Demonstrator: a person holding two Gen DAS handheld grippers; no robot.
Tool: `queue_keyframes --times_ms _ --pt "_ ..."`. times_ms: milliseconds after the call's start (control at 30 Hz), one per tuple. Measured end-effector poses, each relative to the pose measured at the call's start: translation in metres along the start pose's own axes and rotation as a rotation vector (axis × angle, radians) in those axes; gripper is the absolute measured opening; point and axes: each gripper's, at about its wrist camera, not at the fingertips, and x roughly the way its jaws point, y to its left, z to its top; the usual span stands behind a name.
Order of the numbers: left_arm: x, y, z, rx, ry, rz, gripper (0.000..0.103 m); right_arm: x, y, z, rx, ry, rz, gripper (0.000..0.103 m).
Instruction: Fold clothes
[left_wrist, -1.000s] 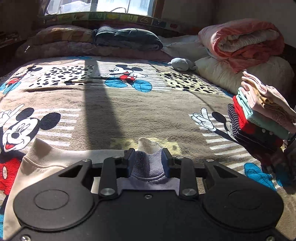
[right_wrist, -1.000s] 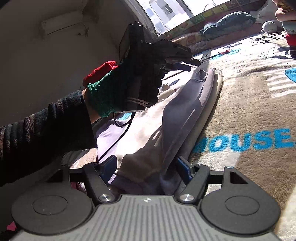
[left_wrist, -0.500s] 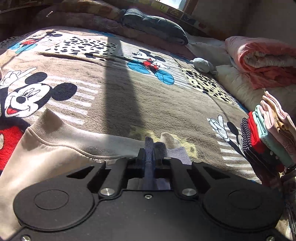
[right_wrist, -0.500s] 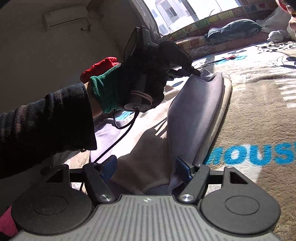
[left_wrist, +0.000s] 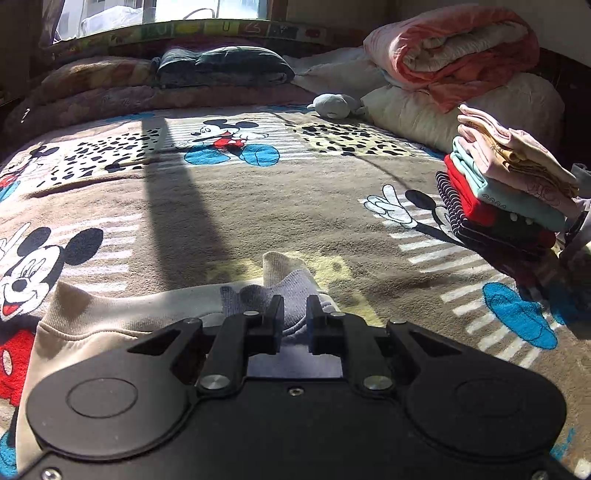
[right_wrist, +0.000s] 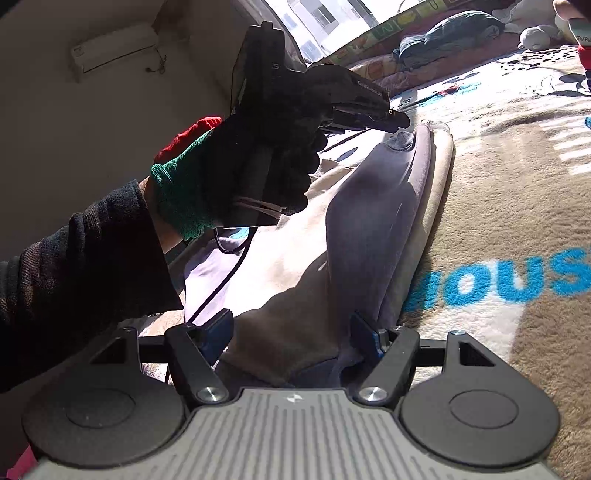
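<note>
Sunlit cartoon blanket (left_wrist: 258, 206) carries the sweatshirt (right_wrist: 295, 280), its grey sleeve (right_wrist: 380, 221) running lengthwise from right gripper (right_wrist: 291, 328), jaws wide around it, to left gripper (left_wrist: 294, 314), parted and seemingly just off the cuff (left_wrist: 291, 284).

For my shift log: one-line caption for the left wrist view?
Left gripper open over the grey cuff of a cream sweatshirt on a cartoon-mouse blanket.
</note>
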Motion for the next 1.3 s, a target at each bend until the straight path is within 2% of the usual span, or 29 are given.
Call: queue_keyframes --times_ms 100,200,500,600,700,867,933,1067,1100,1200,1300 --pt "0.039 -0.015 -0.007 0.068 0.116 0.032 0.008 0.004 0.000 0.000 0.001 0.011 0.003 0.070" --pt "0.042 -0.020 -0.008 0.092 0.127 0.058 0.008 0.005 -0.001 0.000 0.001 0.017 0.003 0.070" --pt "0.047 -0.013 -0.002 0.006 0.157 0.028 0.010 0.007 -0.004 -0.001 0.017 0.034 0.012 0.070" --pt "0.022 -0.008 0.002 -0.043 0.096 0.007 0.010 0.008 -0.004 0.000 0.017 0.036 0.009 0.070" --pt "-0.009 -0.001 -0.007 -0.072 0.056 -0.002 0.010 0.006 -0.002 -0.002 0.018 0.028 0.004 0.070" --pt "-0.080 0.022 -0.045 -0.174 -0.021 -0.022 0.010 0.000 0.005 -0.008 0.002 0.015 -0.004 0.070" --pt "-0.101 0.028 -0.062 -0.198 -0.035 -0.024 0.015 -0.006 0.009 -0.012 0.001 0.002 -0.004 0.070" --pt "-0.137 0.041 -0.104 -0.253 -0.030 -0.013 0.042 -0.018 0.022 -0.020 -0.010 -0.025 0.005 0.070" --pt "-0.145 0.044 -0.114 -0.271 -0.035 -0.007 0.046 -0.021 0.025 -0.021 -0.014 -0.031 0.006 0.070" --pt "-0.169 0.060 -0.144 -0.352 -0.047 -0.005 0.047 -0.027 0.040 -0.027 -0.054 -0.037 -0.006 0.075" --pt "-0.190 0.072 -0.168 -0.425 -0.074 0.005 0.049 -0.027 0.061 -0.033 -0.149 -0.037 -0.029 0.075"
